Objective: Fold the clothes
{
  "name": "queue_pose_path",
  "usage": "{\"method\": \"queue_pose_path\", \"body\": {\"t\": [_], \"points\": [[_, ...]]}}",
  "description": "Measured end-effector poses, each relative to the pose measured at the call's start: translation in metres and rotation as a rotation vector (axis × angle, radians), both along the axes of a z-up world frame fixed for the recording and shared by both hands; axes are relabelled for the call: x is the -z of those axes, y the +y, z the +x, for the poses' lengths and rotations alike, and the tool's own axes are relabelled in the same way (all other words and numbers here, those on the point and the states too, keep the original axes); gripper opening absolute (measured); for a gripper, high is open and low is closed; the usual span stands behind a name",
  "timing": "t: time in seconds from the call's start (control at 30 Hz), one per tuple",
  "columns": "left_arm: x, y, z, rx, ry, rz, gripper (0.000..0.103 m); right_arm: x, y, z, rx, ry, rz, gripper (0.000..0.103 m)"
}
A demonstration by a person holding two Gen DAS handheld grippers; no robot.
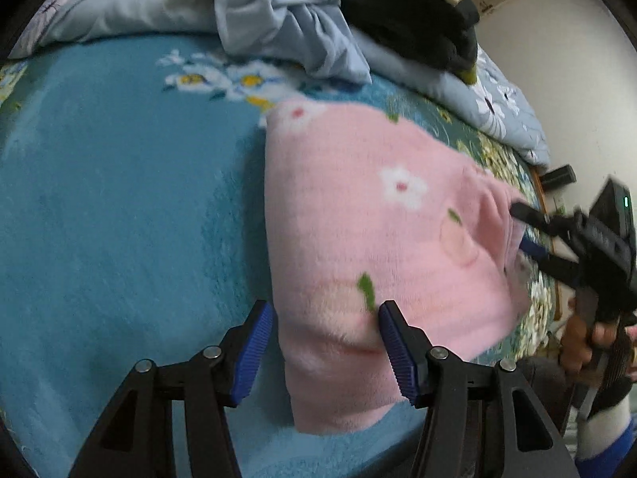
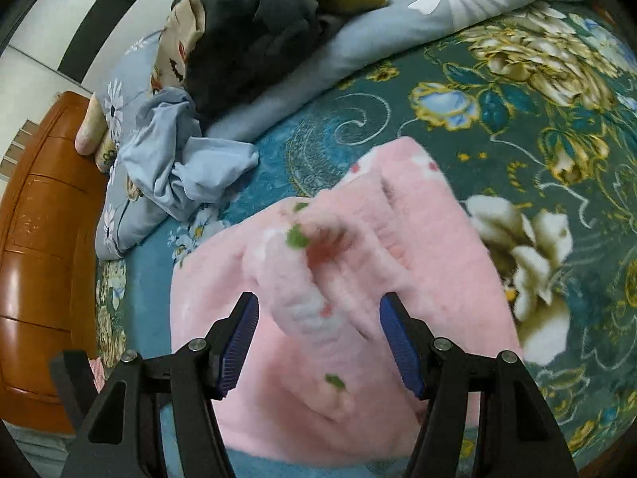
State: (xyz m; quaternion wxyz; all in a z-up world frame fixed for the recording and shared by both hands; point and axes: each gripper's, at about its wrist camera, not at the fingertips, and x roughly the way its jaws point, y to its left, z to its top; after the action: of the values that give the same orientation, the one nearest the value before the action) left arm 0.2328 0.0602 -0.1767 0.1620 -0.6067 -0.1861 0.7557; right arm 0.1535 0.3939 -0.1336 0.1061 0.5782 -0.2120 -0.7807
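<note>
Folding the pink fleece garment (image 1: 370, 247) on the bed (image 1: 119, 219), both the left gripper (image 1: 324, 352) and right gripper (image 2: 318, 344) are gaping wide around it, seemingly gripping nothing, needing to close on an edge next.

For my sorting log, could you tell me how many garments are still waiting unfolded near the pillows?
3 visible: a crumpled light blue garment against the pillow, a black garment on it, and a beige printed one behind. More may be hidden.

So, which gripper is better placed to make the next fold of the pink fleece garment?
Probably the right gripper. Its open jaws already straddle a raised ridge of the pink fleece garment, so closing would catch it. The left gripper, also open, sits at the flat near corner with no raised fabric between its jaws.
</note>
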Motion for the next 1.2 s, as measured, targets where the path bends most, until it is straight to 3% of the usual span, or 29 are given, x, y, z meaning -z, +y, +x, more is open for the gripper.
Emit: {"method": "queue_pose_path", "body": {"t": [0.07,0.13,0.2,0.3,0.57,0.73,0.87,1.0,1.1,1.2], "points": [[-0.001,0.005,-0.001,0.01,-0.004,0.002,0.06,0.002,-0.004,-0.005,-0.015,-0.015,0.01,0.065],[-0.001,0.009,-0.003,0.021,-0.006,0.007,0.06,0.005,-0.007,-0.009,-0.023,-0.035,-0.016,0.057],[0.0,0.014,-0.005,0.033,-0.007,0.012,0.06,-0.003,0.0,-0.01,-0.014,-0.021,-0.008,0.033],[-0.002,0.018,-0.007,0.053,-0.003,0.027,0.06,-0.018,0.013,-0.012,0.002,0.006,0.009,0.01],[0.005,0.028,-0.008,0.071,-0.036,0.128,0.063,-0.051,0.049,-0.017,0.047,0.06,0.063,0.008],[0.007,0.032,-0.009,0.08,-0.041,0.104,0.063,-0.005,0.06,-0.024,0.073,-0.077,0.049,0.008],[0.005,0.022,-0.011,0.048,-0.05,0.116,0.063,0.004,0.06,-0.024,0.074,-0.107,0.036,0.01],[-0.013,0.012,-0.017,0.028,0.01,0.092,0.063,-0.024,0.068,-0.017,0.06,-0.054,0.064,0.033],[-0.032,0.015,-0.021,0.05,0.096,0.062,0.063,-0.045,0.071,-0.001,0.066,-0.003,0.103,0.033],[-0.05,0.037,-0.024,0.142,0.182,0.039,0.063,-0.045,0.058,0.013,0.023,0.006,0.043,0.033]]}}
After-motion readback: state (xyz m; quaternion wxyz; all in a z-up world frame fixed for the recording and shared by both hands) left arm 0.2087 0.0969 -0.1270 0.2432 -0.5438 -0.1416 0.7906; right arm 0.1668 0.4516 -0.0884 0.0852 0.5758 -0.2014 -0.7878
